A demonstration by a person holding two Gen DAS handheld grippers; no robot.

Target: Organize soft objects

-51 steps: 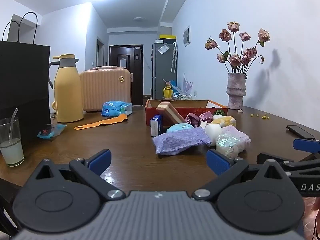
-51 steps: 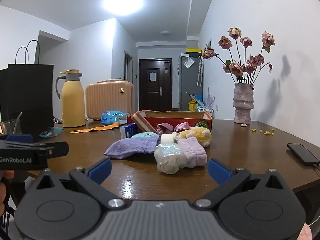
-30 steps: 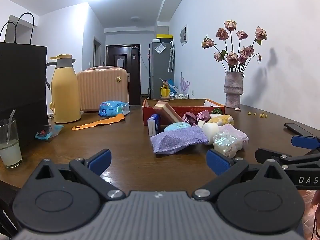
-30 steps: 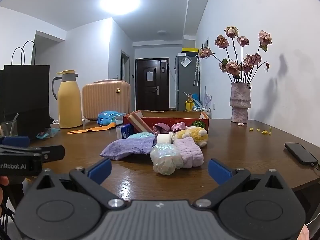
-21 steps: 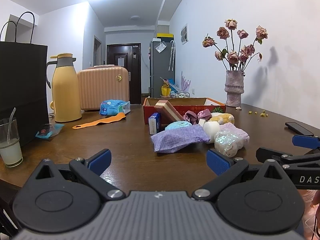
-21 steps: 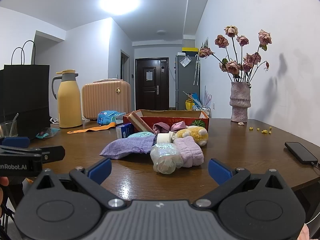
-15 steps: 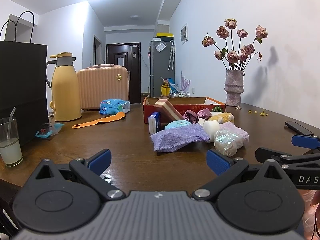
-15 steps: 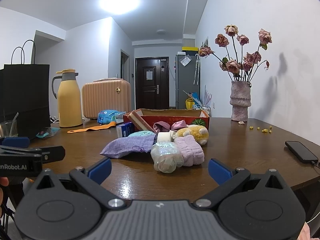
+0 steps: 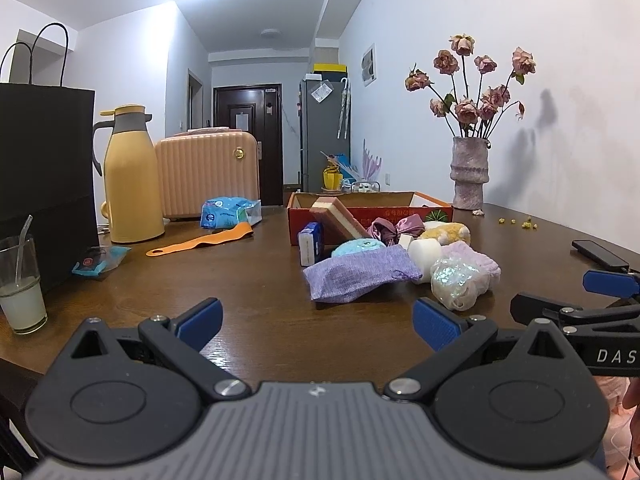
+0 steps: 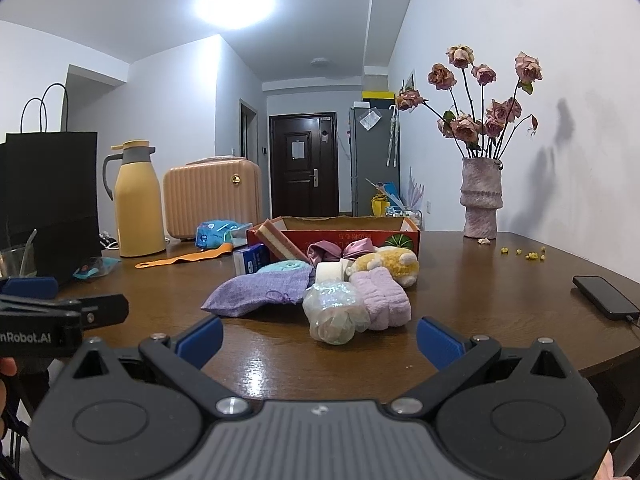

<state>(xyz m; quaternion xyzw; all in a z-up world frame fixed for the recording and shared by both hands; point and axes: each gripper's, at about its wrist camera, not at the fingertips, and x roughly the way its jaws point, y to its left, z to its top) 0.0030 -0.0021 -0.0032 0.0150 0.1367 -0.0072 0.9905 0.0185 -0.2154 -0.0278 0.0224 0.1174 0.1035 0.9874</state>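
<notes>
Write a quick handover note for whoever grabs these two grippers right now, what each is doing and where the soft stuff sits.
Left gripper: open, empty, short of the pile.
Right gripper: open, empty, also short of it.
Soft things lie heaped on the table in front of the red box: purple pouch, shiny bundle, lilac towel, yellow plush.
Done: nothing visibly sorted.
Left: likely all of it, probably into the box.

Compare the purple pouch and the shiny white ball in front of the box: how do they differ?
The purple pouch lies flat and wide; the shiny ball is round and bulky. The pouch is matte woven cloth with a drawstring; the ball glitters. The pouch lies to the left, and the ball sits nearer the right gripper. Both rest on the table, untouched, and both grippers are open, the left gripper too.
</notes>
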